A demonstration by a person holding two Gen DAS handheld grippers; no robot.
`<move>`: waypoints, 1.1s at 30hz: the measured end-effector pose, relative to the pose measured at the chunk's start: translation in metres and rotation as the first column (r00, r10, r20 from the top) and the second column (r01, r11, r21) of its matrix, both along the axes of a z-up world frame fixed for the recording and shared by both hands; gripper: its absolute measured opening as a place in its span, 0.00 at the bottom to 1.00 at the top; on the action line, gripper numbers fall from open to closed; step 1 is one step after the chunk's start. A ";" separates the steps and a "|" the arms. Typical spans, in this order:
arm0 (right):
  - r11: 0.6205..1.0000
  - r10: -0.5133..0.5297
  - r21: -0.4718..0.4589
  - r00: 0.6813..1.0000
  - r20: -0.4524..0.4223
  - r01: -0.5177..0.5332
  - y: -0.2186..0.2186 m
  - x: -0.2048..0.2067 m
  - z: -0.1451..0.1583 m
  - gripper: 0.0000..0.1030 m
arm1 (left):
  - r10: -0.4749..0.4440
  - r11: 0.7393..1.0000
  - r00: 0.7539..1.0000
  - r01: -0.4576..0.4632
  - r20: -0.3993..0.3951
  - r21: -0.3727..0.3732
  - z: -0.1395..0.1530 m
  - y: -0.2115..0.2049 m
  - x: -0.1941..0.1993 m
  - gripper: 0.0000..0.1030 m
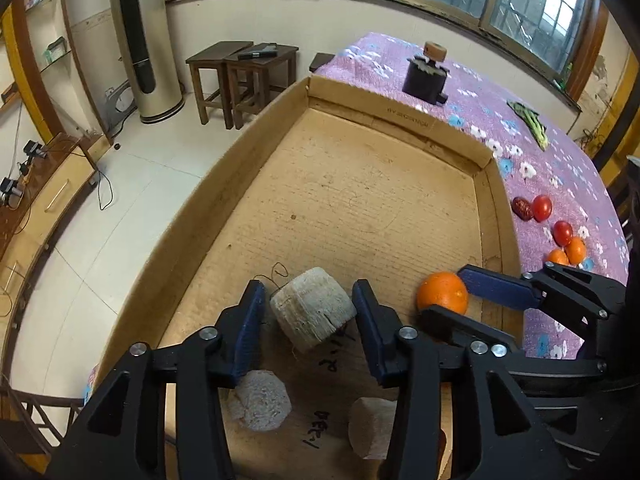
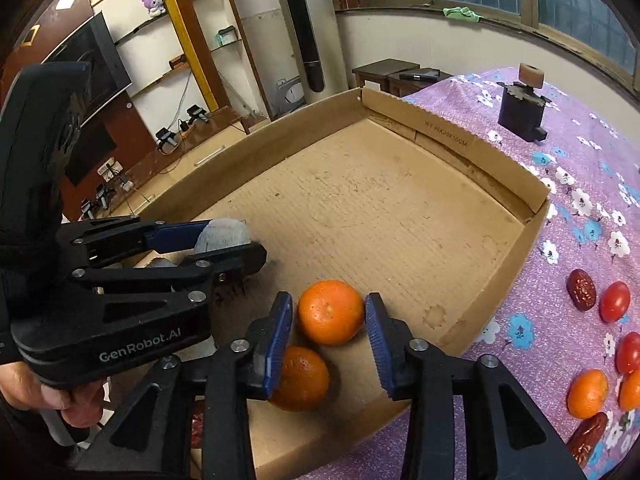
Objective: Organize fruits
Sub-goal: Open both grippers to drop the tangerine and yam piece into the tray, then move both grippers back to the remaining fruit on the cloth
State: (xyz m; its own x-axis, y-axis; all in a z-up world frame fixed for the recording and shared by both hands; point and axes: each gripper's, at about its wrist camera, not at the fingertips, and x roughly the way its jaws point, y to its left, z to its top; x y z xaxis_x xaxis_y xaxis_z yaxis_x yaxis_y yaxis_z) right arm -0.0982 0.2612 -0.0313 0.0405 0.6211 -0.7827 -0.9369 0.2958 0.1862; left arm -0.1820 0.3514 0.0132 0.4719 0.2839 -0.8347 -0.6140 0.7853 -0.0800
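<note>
A shallow cardboard box (image 1: 400,114) (image 2: 440,136) lies on a purple flowered cloth. My left gripper (image 1: 308,304) is open around a pale cut chunk (image 1: 312,308) on the box floor, with small gaps on both sides. It shows in the right wrist view (image 2: 224,236) too. My right gripper (image 2: 330,314) is open around an orange (image 2: 330,312) (image 1: 442,292) resting on the box floor. A second orange (image 2: 300,378) lies just behind it under the left finger. Two more pale chunks (image 1: 262,402) (image 1: 372,426) lie near the box's front.
On the cloth right of the box lie red dates (image 2: 581,290), cherry tomatoes (image 2: 615,301) and small oranges (image 2: 588,394); these also show in the left wrist view (image 1: 542,208). A black holder (image 2: 520,114) stands at the back. Green leaves (image 1: 530,120) lie far right.
</note>
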 end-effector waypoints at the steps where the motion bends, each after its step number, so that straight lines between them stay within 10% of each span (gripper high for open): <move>1: 1.000 -0.003 0.006 1.000 0.001 0.003 -0.002 0.000 0.002 0.39 | 0.005 1.000 1.000 -0.005 0.010 0.004 0.004 -0.001 -0.003 0.43; 33: 0.943 -0.314 0.088 0.947 -0.074 0.320 -0.205 0.040 0.017 0.48 | -0.165 0.986 0.983 0.167 0.077 -0.015 0.031 -0.119 0.012 0.53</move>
State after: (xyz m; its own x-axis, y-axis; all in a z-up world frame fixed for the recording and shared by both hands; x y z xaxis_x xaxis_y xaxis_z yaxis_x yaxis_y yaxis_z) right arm -0.0584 0.0562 -0.0138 0.2037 0.6574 -0.7255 -0.7844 0.5530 0.2808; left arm -0.1698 0.2321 0.0438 0.5730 0.1787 -0.7998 -0.4666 0.8734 -0.1392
